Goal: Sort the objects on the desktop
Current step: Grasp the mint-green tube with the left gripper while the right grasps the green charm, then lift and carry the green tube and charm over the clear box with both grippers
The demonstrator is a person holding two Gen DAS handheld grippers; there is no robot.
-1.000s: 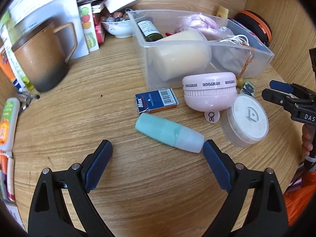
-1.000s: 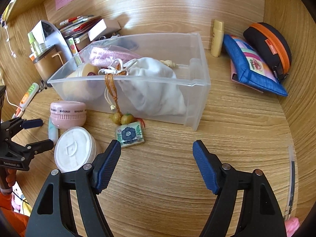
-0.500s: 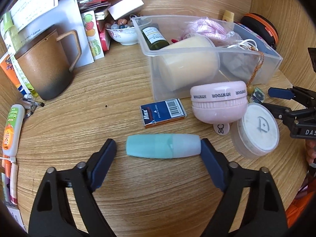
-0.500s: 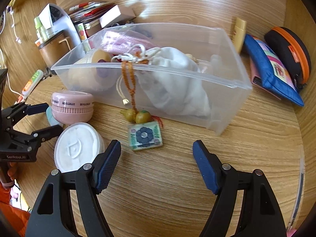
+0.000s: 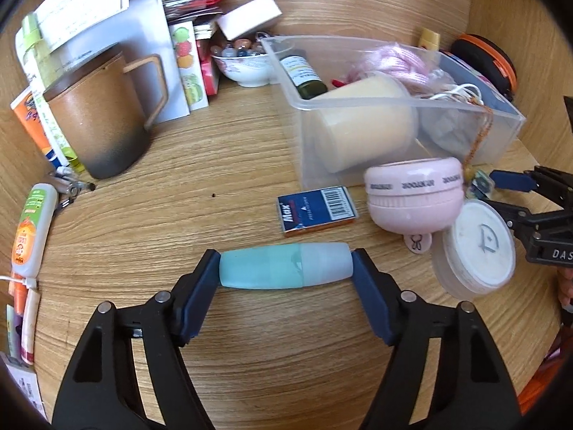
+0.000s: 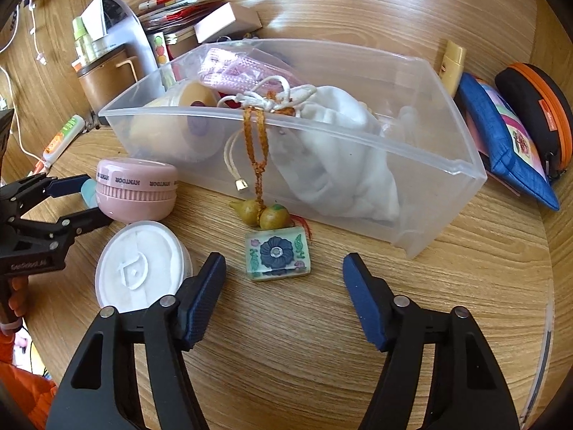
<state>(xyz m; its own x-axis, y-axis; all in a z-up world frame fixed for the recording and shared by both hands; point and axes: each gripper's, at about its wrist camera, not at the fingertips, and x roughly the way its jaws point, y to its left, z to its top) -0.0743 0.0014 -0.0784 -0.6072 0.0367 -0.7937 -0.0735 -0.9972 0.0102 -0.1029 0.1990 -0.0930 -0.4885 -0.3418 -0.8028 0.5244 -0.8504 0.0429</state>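
Left gripper (image 5: 285, 275): jaws had just been closing; blue pads touched both ends of the teal tube (image 5: 284, 266), which lay crosswise on the wooden desk (image 5: 215, 165), gripped lengthwise.
Right gripper (image 6: 284, 285): jaws had just been narrowing, half-wide, nothing pressed between them; the tile charm (image 6: 277, 258) lay just ahead of the tips.
Open room: bare wood stretched between the brown mug (image 5: 96, 114) and the clear bin (image 5: 394, 114); more bare wood lay right of the charm, up to the desk's side wall.
Crowded edge: pink round case (image 5: 415, 197), white-lidded jar (image 5: 476, 247) and blue box (image 5: 317, 213) sat close together in front of the bin.
Writing: "HYNTOOR" ran round the pink case; "Max" and a barcode showed on the blue box.
Charm cord: hung over the bin's front rim.
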